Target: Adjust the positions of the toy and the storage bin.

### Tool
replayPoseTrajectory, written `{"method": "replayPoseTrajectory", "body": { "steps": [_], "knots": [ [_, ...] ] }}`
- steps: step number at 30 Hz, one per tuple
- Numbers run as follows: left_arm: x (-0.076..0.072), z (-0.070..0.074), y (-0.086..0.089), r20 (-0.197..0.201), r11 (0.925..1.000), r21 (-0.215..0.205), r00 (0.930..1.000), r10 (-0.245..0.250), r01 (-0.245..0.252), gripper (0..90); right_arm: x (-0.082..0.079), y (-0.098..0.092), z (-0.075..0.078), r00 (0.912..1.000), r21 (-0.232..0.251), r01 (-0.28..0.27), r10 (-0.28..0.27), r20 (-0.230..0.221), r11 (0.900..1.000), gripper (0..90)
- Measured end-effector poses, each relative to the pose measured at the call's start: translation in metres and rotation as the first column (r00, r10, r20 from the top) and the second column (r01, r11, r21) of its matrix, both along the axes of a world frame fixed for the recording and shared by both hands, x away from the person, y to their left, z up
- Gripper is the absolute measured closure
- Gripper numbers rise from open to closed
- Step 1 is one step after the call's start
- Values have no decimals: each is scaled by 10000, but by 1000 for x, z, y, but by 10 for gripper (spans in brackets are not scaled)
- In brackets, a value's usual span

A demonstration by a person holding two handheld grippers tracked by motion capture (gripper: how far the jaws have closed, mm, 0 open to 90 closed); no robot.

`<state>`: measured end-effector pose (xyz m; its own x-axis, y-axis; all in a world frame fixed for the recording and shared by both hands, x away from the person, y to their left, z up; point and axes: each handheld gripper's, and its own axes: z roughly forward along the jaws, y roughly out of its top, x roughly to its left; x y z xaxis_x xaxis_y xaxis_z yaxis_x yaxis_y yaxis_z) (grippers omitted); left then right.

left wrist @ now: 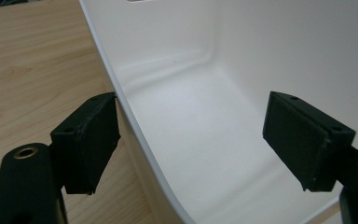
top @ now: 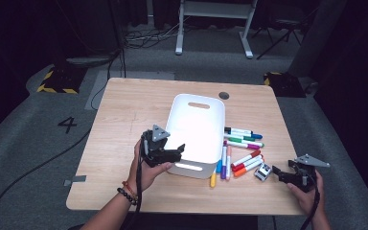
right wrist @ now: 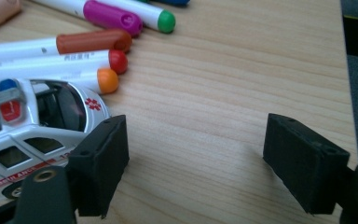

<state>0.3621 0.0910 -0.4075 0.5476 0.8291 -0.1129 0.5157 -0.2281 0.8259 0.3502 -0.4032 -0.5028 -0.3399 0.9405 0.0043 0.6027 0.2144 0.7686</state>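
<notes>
Looking down, I had 1 white plastic bin [top: 195,125], smooth, glossy and round-cornered, sitting mid-table on the pale wood-grain table [top: 124,110]. Right of it lay a loose cluster of markers [top: 242,153]; I counted about 10, white barrels with coloured caps, though the overlap kept me from being sure. 1 small toy ambulance [top: 263,172], silver-white with a red cross, sat just beside them. My left gripper [top: 178,152] had its matte black jaws spread wide, straddling the bin's near-left wall, 1 pad [left wrist: 86,140] outside touching the rim and 1 inside, not pressing. My right gripper [top: 278,171] stood equally wide, holding nothing, 1 pad [right wrist: 100,163] just beside the ambulance.
</notes>
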Motion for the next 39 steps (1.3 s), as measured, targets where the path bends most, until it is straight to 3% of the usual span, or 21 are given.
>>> {"method": "replayPoseTrajectory", "body": {
  "steps": [2, 5, 9, 12, 15, 18, 20, 22, 25, 26, 30, 33, 34, 39],
  "knots": [
    [0, 1, 3, 27, 9998, 81, 9999, -166, 165, 210, -2, -4, 1, 9999, 344, 125, -124, -37, 9993, 252],
    [-3, 3, 10, 172, 9987, -77, 9986, -496, 498, 190, -7, -7, 4, 9997, 726, -237, 228, 131, 9971, 255],
    [-6, 5, 18, 408, 9981, -114, 9974, -598, 603, 194, -14, -1, 7, 9949, 485, -921, 939, -356, 9946, 256],
    [-3, 9, 24, 637, 9970, -580, 9968, -478, 515, 201, -18, 4, 9, 9862, 431, -1560, 1581, -490, 9868, 256],
    [8, 19, 30, 992, 9968, -652, 9943, -390, 456, 212, -18, 11, 10, 9773, 196, -2081, 2087, -376, 9779, 259],
    [26, 28, 36, 1620, 9994, -75, 9863, -316, 332, 212, -18, 16, 8, 9696, 338, -2420, 2429, -291, 9697, 256],
    [41, 30, 45, 1854, 9961, -389, 9802, -701, 786, 217, -19, 19, 8, 9655, 282, -2594, 2599, -185, 9654, 265],
    [56, 27, 57, 1760, 9907, -864, 9804, -885, 1049, 224, -19, 18, 7, 9588, 153, -2835, 2837, -124, 9588, 290],
    [72, 19, 75, 1345, 9908, -1041, 9882, -726, 870, 247, -20, 18, 6, 9574, 148, -2884, 2885, -77, 9574, 297],
    [74, 17, 80, 1379, 9910, -1042, 9880, -689, 836, 261, -20, 18, 6, 9566, 179, -2912, 2914, -99, 9565, 298],
    [67, 7, 99, 1530, 9924, -808, 9850, -794, 925, 295, -20, 21, 4, 9523, 42, -3038, 3038, -281, 9527, 299],
    [61, -12, 104, 952, 9878, -680, 9864, -1336, 1404, 316, -20, 21, 4, 9501, 12, -3110, 3109, -248, 9504, 296],
    [59, -19, 102, 716, 9876, -428, 9864, -1481, 1513, 317, -20, 21, 4, 9503, 12, -3105, 3105, -250, 9506, 295],
    [48, -42, 83, 86, 9661, 19, 9661, -2581, 2581, 316, -19, 22, 3, 9532, 15, -3011, 3010, -286, 9536, 270]
  ]
}}
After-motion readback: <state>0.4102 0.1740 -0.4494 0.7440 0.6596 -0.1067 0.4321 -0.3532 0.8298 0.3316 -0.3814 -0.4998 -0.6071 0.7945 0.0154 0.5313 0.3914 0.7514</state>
